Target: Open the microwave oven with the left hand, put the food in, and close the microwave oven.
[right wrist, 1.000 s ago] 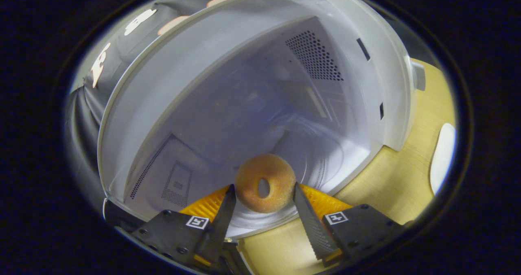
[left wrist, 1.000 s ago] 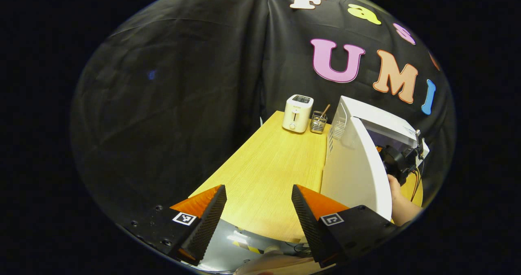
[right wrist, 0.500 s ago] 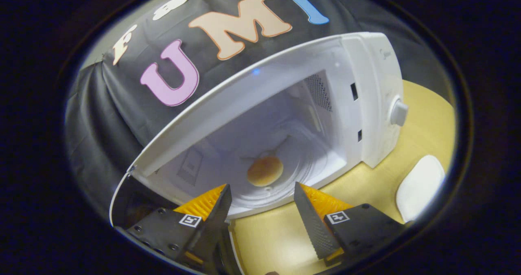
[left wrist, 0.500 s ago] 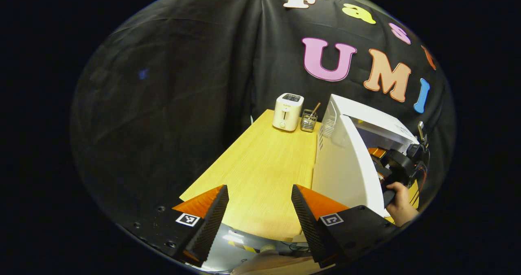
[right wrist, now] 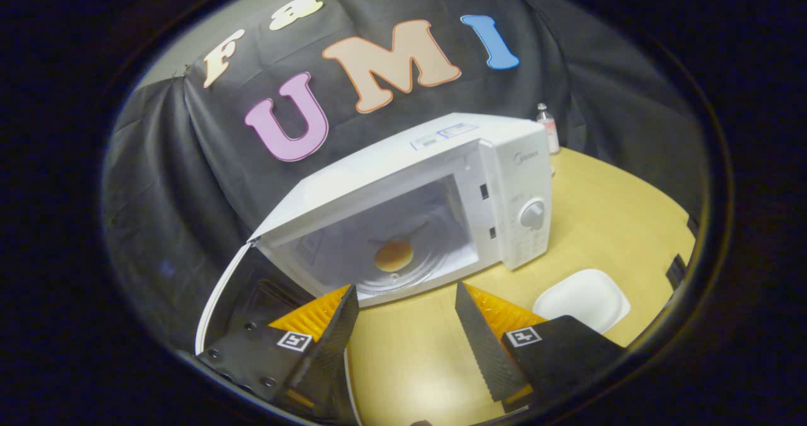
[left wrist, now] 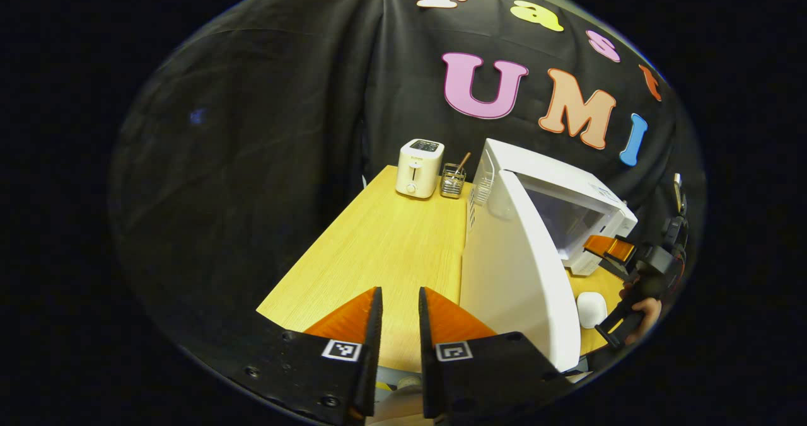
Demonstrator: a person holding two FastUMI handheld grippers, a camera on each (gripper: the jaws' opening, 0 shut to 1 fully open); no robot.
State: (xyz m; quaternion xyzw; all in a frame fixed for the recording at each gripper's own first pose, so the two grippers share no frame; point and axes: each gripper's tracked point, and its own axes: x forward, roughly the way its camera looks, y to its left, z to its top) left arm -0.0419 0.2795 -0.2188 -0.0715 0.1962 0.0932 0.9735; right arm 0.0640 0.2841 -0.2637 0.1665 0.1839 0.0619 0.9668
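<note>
The white microwave stands on the wooden table with its door swung wide open. A brown donut lies on the glass turntable inside. My right gripper is open and holds nothing; it hovers over the table just in front of the cavity. The left gripper view has it at far right as orange fingers, held by a hand. My left gripper hangs over the table's near edge, left of the door's outer face, its fingers drawn almost together around nothing.
A white plate lies on the table right of the microwave. A small bottle stands behind the microwave. A white toaster and a utensil holder sit at the table's far end.
My right gripper has backed out of the cavity, leaving the donut on the turntable. My left gripper's fingers have closed to a narrow gap.
</note>
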